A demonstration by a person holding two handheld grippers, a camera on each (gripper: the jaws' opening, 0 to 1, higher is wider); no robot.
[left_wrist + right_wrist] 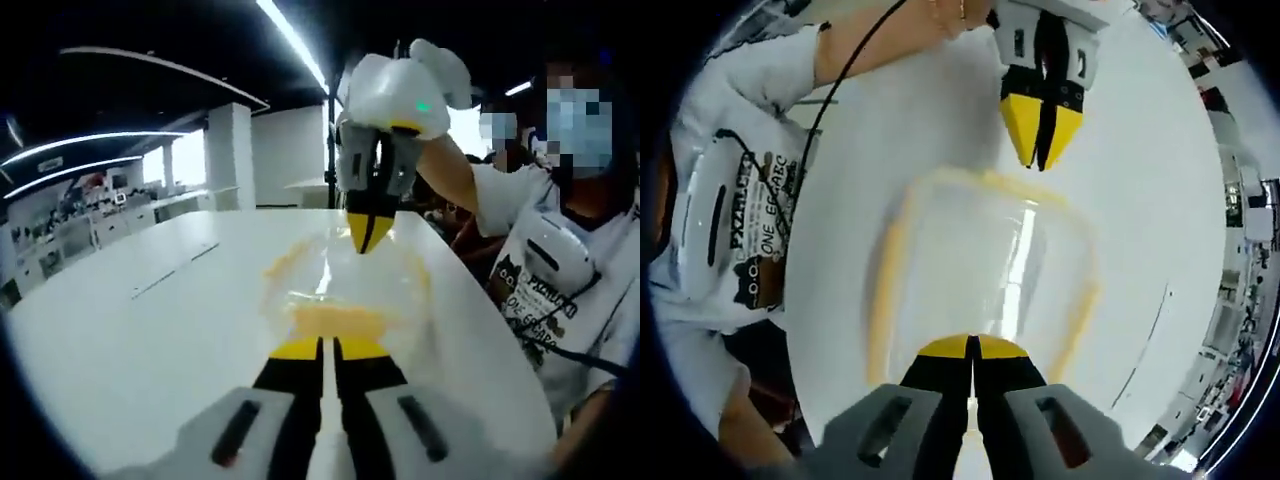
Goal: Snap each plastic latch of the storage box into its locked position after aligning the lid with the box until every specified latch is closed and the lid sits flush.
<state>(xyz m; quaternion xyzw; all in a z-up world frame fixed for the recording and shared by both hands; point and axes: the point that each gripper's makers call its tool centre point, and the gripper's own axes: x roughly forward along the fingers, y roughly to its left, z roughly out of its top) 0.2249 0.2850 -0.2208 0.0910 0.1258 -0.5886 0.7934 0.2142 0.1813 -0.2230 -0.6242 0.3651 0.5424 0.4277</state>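
Note:
A clear storage box (340, 295) with a yellow rim and lid lies on the white table (150, 330). In the left gripper view my left gripper (327, 348) is shut, its yellow tips at the box's near edge. My right gripper (368, 235) comes down from above, shut, its tips at the far edge. In the right gripper view the box (985, 265) lies between my right gripper (972, 348), shut at the near rim, and my left gripper (1041, 155), shut just past the far rim. I cannot make out the latches.
A person in a white printed T-shirt (560, 290) stands at the table's right edge (490, 320); the same shirt (735, 190) shows in the right gripper view. A black cable (840, 90) crosses the forearm. Desks and a white pillar (230, 155) stand far behind.

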